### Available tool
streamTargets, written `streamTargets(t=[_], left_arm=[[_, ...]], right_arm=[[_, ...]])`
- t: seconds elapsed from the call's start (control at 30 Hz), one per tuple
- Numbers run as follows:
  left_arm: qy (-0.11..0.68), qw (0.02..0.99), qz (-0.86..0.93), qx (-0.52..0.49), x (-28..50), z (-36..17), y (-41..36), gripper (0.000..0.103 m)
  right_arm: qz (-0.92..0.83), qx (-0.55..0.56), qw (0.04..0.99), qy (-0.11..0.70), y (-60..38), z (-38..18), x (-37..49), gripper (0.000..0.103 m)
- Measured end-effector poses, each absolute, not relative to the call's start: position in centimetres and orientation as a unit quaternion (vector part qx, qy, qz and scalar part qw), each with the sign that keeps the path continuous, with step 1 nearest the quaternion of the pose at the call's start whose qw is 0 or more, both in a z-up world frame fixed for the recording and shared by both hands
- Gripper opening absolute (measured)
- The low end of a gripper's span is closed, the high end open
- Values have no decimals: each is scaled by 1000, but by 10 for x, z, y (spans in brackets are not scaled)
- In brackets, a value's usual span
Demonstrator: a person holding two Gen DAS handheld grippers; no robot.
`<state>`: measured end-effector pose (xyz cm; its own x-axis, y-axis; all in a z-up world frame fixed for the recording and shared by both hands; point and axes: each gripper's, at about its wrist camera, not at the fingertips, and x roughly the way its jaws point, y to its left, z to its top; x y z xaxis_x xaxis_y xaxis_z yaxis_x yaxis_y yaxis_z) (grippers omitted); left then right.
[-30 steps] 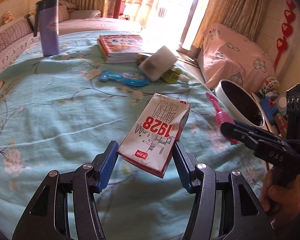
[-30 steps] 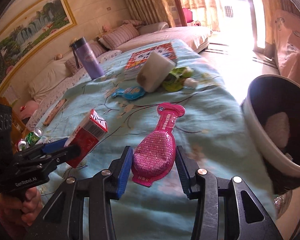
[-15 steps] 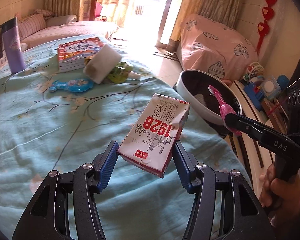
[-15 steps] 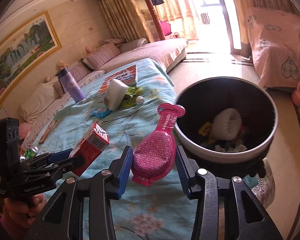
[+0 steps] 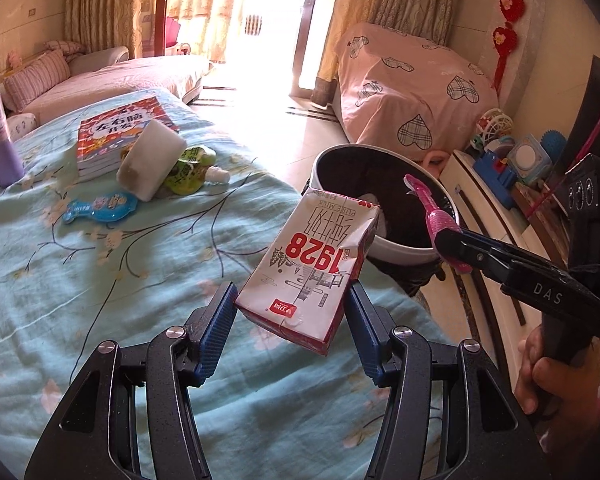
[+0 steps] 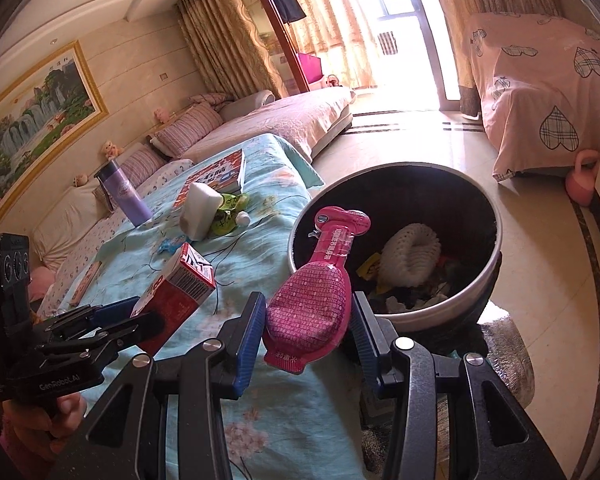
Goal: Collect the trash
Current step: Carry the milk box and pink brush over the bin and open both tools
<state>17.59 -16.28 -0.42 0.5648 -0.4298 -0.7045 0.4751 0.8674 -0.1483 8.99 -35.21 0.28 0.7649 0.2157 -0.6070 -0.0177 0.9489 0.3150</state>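
Both hands swung from over the bed toward the bin (image 6: 396, 312), now centre-right in both views. Left gripper (image 5: 292, 312) clamps the carton (image 5: 304, 272), right gripper (image 6: 306, 328) clamps the pink pouch (image 6: 312, 304), both near the rim. Drop likely next; more trash sits upper left on the bed (image 5: 60, 280).

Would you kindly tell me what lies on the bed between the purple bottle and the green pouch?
The stack of red-covered books and the white block leaning there, shown in the left wrist view.
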Motion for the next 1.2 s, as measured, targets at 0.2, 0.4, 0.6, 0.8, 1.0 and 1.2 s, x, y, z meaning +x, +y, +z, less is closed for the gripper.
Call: streamTargets(t=[0.2, 0.4, 0.6, 0.8, 1.0, 1.2], left_arm=[[387, 884, -259, 37, 178, 0, -177, 55], [388, 883, -260, 43, 182, 1, -190, 55], [388, 882, -263, 47, 187, 2, -204, 55], [388, 880, -267, 55, 194, 3, -216, 55], [390, 879, -269, 60, 202, 4, -226, 55], [389, 878, -271, 67, 210, 6, -236, 55]], right_arm=[[60, 149, 929, 333, -359, 3, 92, 44], [56, 151, 930, 331, -370, 3, 93, 44], [48, 153, 930, 331, -384, 3, 96, 44], [41, 152, 930, 331, -394, 4, 100, 44], [36, 151, 930, 333, -403, 4, 106, 44], [33, 148, 930, 334, -409, 7, 111, 44]])
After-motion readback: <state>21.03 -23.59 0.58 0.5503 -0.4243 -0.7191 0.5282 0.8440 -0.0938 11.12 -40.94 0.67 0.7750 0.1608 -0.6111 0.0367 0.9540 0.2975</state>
